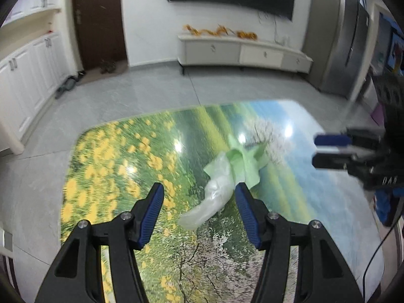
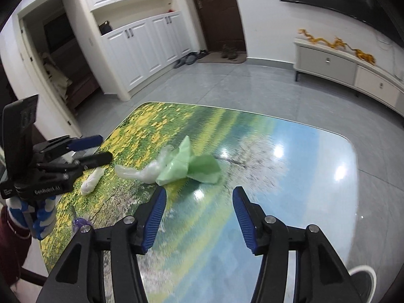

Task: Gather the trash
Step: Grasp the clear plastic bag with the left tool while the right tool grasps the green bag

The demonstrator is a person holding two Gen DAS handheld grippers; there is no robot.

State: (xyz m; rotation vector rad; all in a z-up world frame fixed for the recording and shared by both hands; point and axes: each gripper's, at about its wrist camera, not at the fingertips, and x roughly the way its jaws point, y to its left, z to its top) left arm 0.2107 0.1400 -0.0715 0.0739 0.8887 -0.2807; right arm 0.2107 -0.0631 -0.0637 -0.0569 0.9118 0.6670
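A crumpled light-green plastic bag (image 1: 243, 162) with a clear plastic piece (image 1: 209, 203) lies on the table printed with a meadow picture (image 1: 113, 156). My left gripper (image 1: 199, 192) is open and empty, just short of the clear plastic. In the right wrist view the green bag (image 2: 192, 166) and clear plastic (image 2: 141, 171) lie ahead of my right gripper (image 2: 199, 197), which is open and empty. A small white wad (image 2: 91, 180) lies by the left gripper (image 2: 98, 149). The right gripper also shows at the right edge of the left wrist view (image 1: 318, 151).
A grey tiled floor (image 1: 126, 96) surrounds the table. A white TV cabinet (image 1: 242, 53) stands at the far wall under a screen. White cupboards (image 2: 141, 45) and a brown door (image 2: 217, 12) are on the left. A small purple scrap (image 2: 80, 221) lies near the table's edge.
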